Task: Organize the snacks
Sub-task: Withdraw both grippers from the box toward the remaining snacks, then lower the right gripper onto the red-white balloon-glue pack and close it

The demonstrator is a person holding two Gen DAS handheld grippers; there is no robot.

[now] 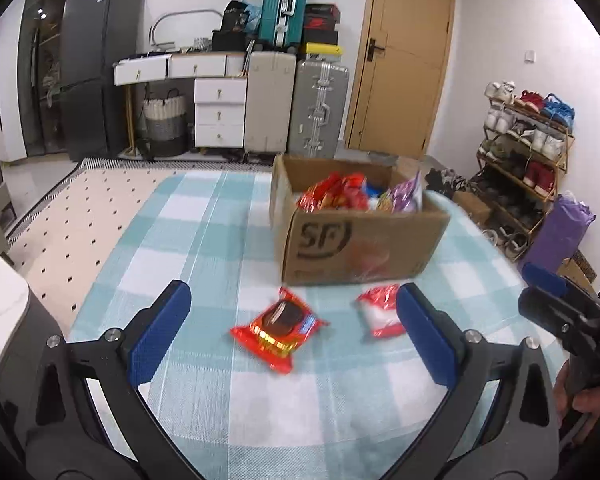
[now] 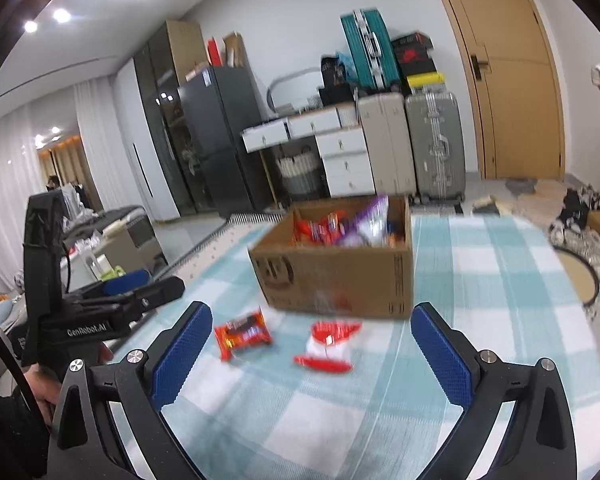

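Before cardboard box [image 1: 364, 240], two snack packets [image 1: 278, 326]

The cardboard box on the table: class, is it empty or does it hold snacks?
It holds snacks: the cardboard box is open-topped, with red and purple packets showing above its rim.

Cardboard box [image 1: 364, 240]: one, on the checked cloth. In front of it, loose packets: two. One is the red-orange snack packet [image 1: 278, 328], the other the red-and-white packet [image 1: 380, 312], just right of it. Inside the box: several red packets, too jumbled for me to count, plus one purple packet [image 1: 406, 194]. My grippers: two.
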